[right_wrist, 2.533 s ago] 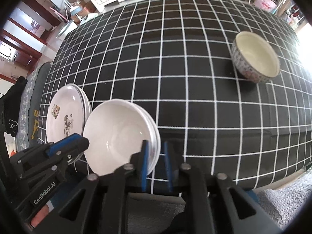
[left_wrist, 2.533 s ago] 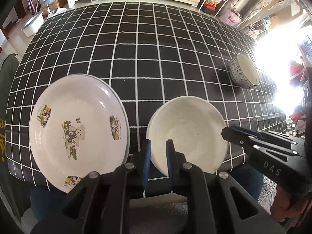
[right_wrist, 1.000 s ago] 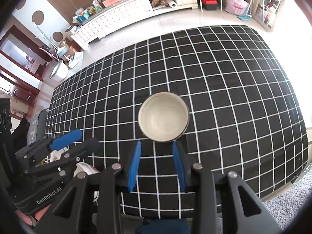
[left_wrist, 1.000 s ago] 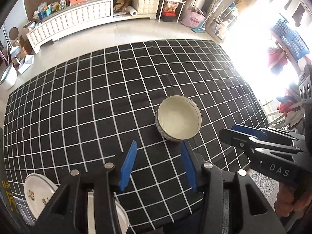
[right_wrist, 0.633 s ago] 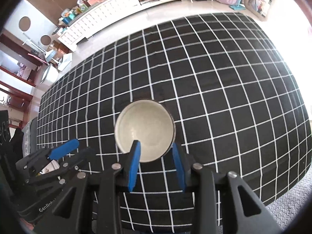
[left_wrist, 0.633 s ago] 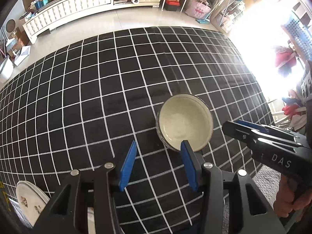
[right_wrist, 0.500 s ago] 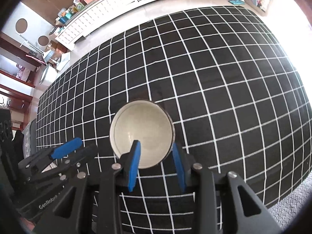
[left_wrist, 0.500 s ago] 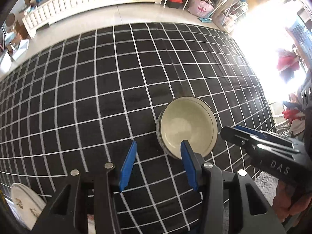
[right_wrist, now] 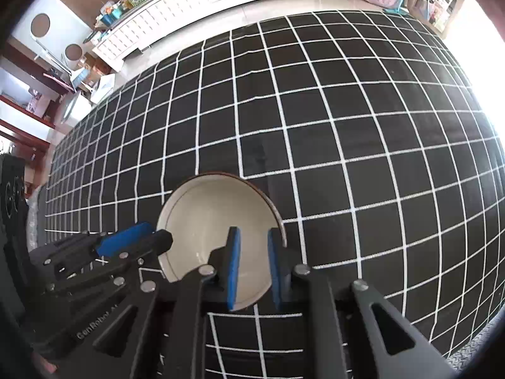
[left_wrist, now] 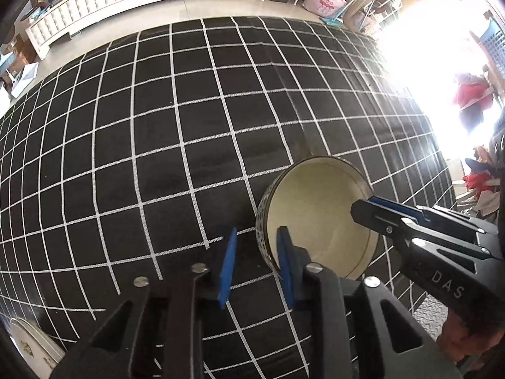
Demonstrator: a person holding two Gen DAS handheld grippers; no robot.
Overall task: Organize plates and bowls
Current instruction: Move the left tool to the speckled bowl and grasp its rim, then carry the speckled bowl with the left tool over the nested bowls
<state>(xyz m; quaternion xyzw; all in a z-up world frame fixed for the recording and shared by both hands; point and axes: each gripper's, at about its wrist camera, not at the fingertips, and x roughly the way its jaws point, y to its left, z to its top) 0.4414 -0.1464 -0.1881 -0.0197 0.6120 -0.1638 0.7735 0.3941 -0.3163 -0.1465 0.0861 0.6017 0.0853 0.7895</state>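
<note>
A bowl (left_wrist: pixel 315 214), cream inside and patterned outside, stands on the black checked tablecloth (left_wrist: pixel 157 126). My left gripper (left_wrist: pixel 255 262) straddles the bowl's left wall, one finger inside and one outside. Its jaws are closing, and a gap still shows between the outer pad and the wall. In the right wrist view the same bowl (right_wrist: pixel 214 221) has its right rim between the fingers of my right gripper (right_wrist: pixel 254 265). Those jaws are closing too, and the pads are not clamped on the rim. The left gripper (right_wrist: pixel 148 240) shows at the bowl's left edge there, the right gripper (left_wrist: pixel 372 208) at its right edge in the left wrist view.
The edge of a decorated white plate (left_wrist: pixel 31 347) shows at the table's near left corner. A hand (left_wrist: pixel 467 344) holds the right gripper. A long white cabinet (right_wrist: pixel 176 3) stands beyond the far table edge. Strong glare fills the right side.
Both grippers have sunk onto the bowl from above. Each now has a bowl wall between its fingers. Both pairs of jaws have narrowed since the earlier frames.
</note>
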